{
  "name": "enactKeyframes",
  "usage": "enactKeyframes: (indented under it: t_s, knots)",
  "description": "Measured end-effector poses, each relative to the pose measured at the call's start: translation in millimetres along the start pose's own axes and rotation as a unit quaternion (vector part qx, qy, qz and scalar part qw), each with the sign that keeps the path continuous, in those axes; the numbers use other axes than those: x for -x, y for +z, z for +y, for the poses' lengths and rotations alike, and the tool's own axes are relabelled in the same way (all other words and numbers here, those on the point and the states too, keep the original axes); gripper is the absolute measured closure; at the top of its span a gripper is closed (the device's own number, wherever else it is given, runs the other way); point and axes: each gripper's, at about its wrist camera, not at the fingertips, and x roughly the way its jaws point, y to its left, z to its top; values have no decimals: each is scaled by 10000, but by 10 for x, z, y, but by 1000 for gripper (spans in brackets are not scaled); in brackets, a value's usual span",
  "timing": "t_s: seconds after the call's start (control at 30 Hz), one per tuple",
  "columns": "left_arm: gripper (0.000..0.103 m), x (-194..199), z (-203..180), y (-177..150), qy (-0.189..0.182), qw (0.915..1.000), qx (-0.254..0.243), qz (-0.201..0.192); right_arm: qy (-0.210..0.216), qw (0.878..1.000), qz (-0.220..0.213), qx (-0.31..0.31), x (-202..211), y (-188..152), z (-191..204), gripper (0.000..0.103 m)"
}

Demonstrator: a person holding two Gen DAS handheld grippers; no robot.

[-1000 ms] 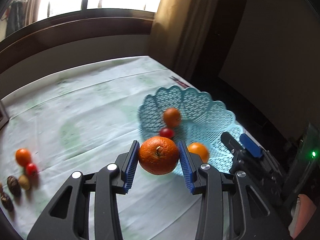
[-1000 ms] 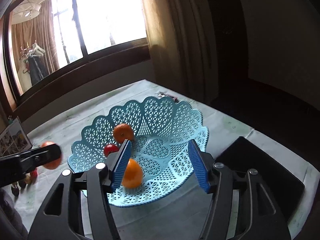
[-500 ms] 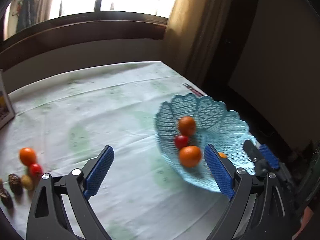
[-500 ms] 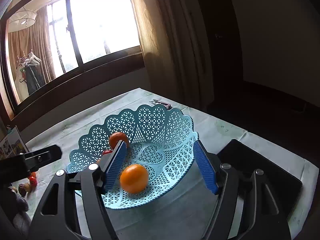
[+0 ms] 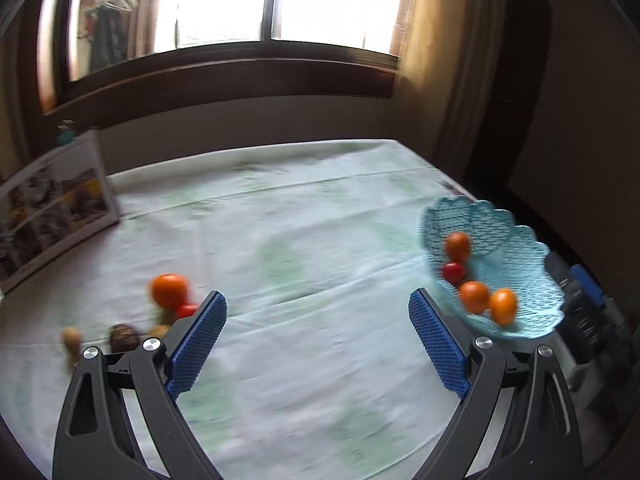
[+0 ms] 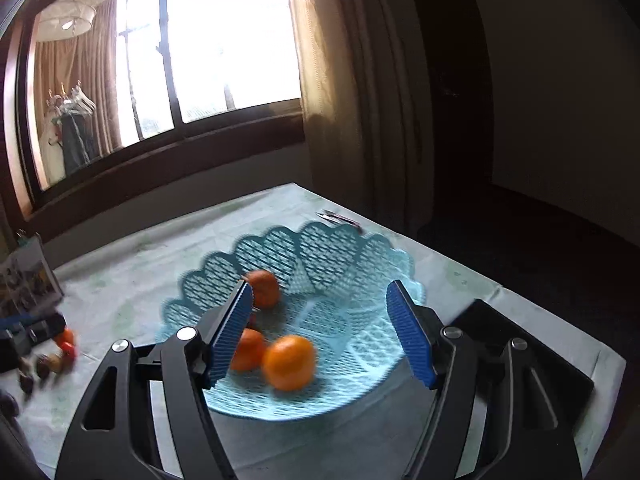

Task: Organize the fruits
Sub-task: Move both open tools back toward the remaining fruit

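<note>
A light blue lattice basket [image 5: 532,280] [image 6: 360,264] stands at the table's right end and holds three oranges [image 5: 474,297] [image 6: 289,362] and a red fruit [image 5: 453,272]. My left gripper [image 5: 318,336] is open and empty above the cloth, with the basket off to its right. A loose orange [image 5: 169,290], a red fruit [image 5: 186,311] and small brown fruits [image 5: 123,336] lie just left of its left finger. My right gripper [image 6: 320,336] is open and empty, hovering over the basket.
The table wears a pale green patterned cloth [image 5: 300,240]. A picture calendar [image 5: 52,204] stands at the back left. A black flat object [image 6: 532,356] lies right of the basket. A window and curtains are behind. The table's right edge drops into dark room.
My left gripper opened and let the orange into the basket, then swung left toward the loose fruits. The right gripper stayed open over the basket and drew back slightly.
</note>
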Motion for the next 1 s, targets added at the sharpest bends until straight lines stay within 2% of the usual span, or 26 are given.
enactKeyframes:
  t_s: [0.17, 0.4, 0.57, 0.73, 1.0]
  knots:
    - [11, 169, 355, -68, 428, 9988, 196, -95, 496, 9987, -14, 151, 92, 73, 375, 26]
    - [11, 343, 1008, -223, 966, 9929, 700, -29, 1264, 9886, 342, 745, 112, -107, 1056, 25]
    - [11, 368, 1388, -413, 1341, 9866, 913, 154, 1485, 9808, 620, 1098, 104, -282, 1368, 22]
    - [11, 321, 1600, -546, 1364, 9838, 1116, 334, 1653, 9746, 856, 1243, 55, -374, 1597, 22]
    - [11, 185, 1692, -636, 1294, 9831, 1190, 501, 1738, 9691, 1142, 1324, -21, -435, 1725, 22]
